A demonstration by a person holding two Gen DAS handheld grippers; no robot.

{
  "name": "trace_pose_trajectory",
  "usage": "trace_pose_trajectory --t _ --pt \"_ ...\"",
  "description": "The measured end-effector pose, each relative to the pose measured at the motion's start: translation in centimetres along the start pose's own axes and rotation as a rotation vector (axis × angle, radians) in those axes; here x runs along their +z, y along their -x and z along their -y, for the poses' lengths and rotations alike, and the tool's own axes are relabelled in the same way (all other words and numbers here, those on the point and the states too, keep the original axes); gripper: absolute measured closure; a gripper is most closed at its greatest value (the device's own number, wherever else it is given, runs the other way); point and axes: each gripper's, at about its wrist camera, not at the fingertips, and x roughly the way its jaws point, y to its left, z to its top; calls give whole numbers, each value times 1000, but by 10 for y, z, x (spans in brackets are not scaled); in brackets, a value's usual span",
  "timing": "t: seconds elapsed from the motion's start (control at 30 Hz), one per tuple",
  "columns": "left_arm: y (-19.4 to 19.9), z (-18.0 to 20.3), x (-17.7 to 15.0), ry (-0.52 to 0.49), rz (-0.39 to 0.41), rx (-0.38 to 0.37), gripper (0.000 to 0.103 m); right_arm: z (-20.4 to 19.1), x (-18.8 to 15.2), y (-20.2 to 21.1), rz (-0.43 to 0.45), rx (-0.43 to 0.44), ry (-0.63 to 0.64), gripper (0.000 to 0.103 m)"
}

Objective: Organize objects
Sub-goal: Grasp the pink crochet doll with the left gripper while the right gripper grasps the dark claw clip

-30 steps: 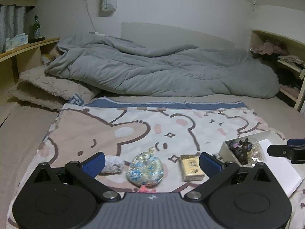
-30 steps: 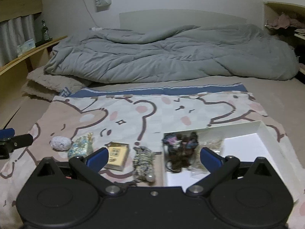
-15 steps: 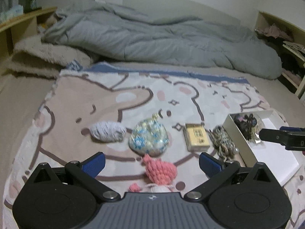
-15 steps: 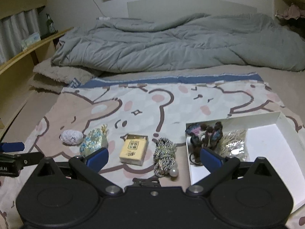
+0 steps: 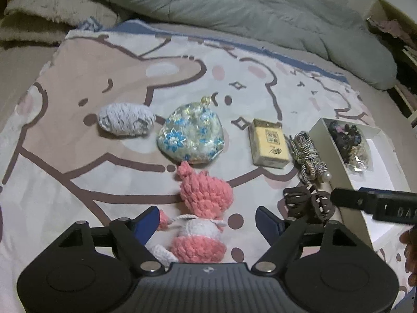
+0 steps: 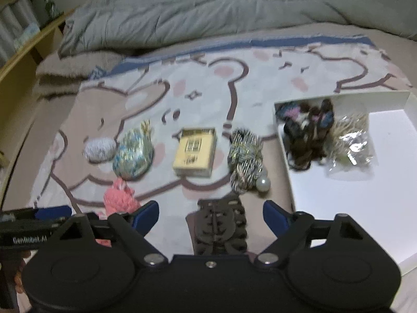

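Observation:
A pink and white crochet doll [image 5: 202, 203] lies on the bear-print blanket [image 5: 78, 156]. It sits between the closing jaws of my left gripper [image 5: 208, 221], whose pads are clear of it. A dark brown hair claw [image 6: 219, 227] lies between the closing jaws of my right gripper [image 6: 211, 215], also untouched. Farther out, a row holds a pale yarn ball [image 5: 125, 120], a floral pouch [image 5: 191, 135], a yellow box [image 5: 269, 143] and a braided cord with a pearl [image 5: 307, 156]. The white box [image 5: 336, 161] at the right holds dark hair ties [image 5: 344, 138] and a clear packet [image 6: 351, 146].
A crumpled grey duvet [image 5: 234, 7] fills the far side of the bed, with a beige pillow [image 5: 39, 23] at far left. A wooden ledge [image 6: 20, 52] runs along the left wall. Cluttered shelves [image 5: 398, 39] stand at the right.
Both views have tipped down and dropped closer to the blanket. The doll and the hair claw have come in between the jaws, and both pairs of jaws have narrowed.

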Motion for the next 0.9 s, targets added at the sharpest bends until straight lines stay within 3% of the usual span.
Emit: trace_pose_trajectory --t 0.27,0.37,0.6,0.77,0.9 --pt "-25 4 6 -2 -46 19 29 -8 -5 -24 -84 -26 69 25" --pt "-34 7 5 -14 -73 31 35 -11 -6 -30 -101 -29 81 26" --pt "-49 10 3 -39 -122 43 50 -10 -7 -38 -146 -30 95 40" --pt "-56 7 0 -64 -138 60 61 -6 -8 -41 -162 -25 93 41" --pt "-56 5 -1 -68 -135 52 62 -5 -11 -43 -171 -23 103 44"
